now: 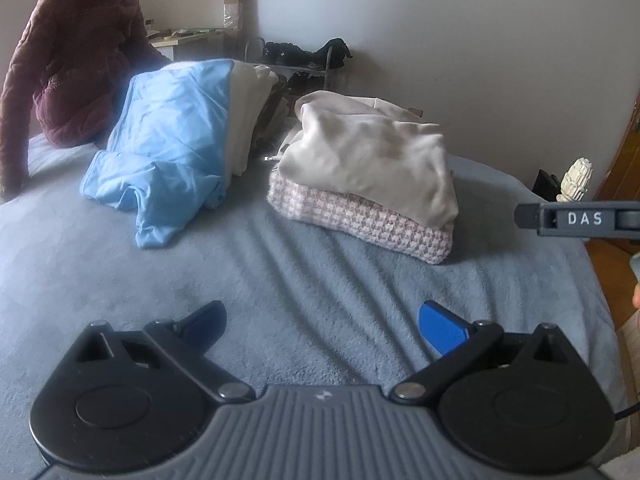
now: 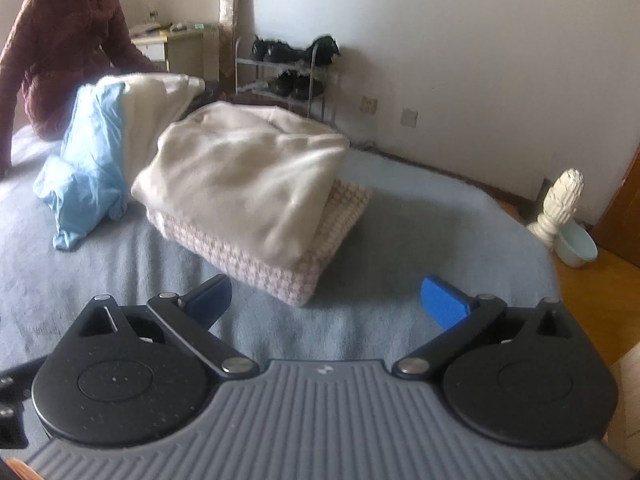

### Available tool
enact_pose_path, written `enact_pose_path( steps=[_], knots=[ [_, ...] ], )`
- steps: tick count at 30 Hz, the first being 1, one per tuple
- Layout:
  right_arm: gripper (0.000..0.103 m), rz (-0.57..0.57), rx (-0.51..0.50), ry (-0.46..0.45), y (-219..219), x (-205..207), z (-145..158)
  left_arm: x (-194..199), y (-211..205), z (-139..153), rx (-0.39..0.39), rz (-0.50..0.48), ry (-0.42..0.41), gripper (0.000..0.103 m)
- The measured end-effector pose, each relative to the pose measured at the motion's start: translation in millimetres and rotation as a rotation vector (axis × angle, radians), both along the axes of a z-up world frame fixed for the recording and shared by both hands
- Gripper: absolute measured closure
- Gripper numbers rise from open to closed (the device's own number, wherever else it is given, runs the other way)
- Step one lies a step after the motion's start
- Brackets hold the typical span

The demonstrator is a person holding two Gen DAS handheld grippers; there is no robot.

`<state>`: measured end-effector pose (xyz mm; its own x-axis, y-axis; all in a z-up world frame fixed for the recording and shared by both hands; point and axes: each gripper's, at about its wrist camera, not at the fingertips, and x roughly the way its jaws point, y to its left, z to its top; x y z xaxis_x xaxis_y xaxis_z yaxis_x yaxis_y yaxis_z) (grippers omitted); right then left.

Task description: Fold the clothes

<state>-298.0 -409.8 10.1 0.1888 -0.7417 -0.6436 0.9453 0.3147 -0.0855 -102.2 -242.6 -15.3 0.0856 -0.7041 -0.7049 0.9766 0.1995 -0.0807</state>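
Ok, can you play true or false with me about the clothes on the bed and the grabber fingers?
1. The folded cream garment lies on top of the pink-and-white checked knit. True.
2. The crumpled light blue garment is pinched in the left gripper. False: it lies on the grey-blue blanket, apart from the open fingers.
3. The right gripper has nothing between its fingers. True.
4. A person in a dark red padded jacket stands on the floor. False: the person sits on the bed.
5. The white carved bedpost knob rests on the clothes stack. False: it stands at the bed's corner.
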Motion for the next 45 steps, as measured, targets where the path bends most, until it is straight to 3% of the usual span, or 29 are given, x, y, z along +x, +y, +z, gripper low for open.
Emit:
enact_pose_path(
  steps=[4,15,29,34,38,45],
  knots=[
    [0.001,-0.003,0.012,0.014,1.8,-1.5,-2.9,-2.4,-1.9,-2.2,0.027,-0.01,0.008,0.0],
    [0.001,-0.024,0.024,0.012,-4.1,-8.6,-5.8,-18.7,-3.4,-0.2,-0.007,-0.047,-0.079,0.0],
    [0.001,-0.029,0.021,0.008,-4.9,-9.8,-6.7,-14.3,-3.1,-0.1,-0.03,-0.048,-0.004,0.0],
    [0.001,-0.01,-0.022,0.024,1.9,-6.5,-3.0,-10.3,-6.0,-3.1,0.001,-0.027,0.055,0.0],
    [0.001,0.033,-0.057,0.061,8.0,-0.7,-2.2,-9.6,-8.2,-4.6,0.022,-0.007,0.055,0.0],
    [0.001,0.026,-0.023,0.058,4.9,-2.3,-5.0,-6.3,-9.5,-6.6,0.042,0.026,0.076,0.0]
  ],
)
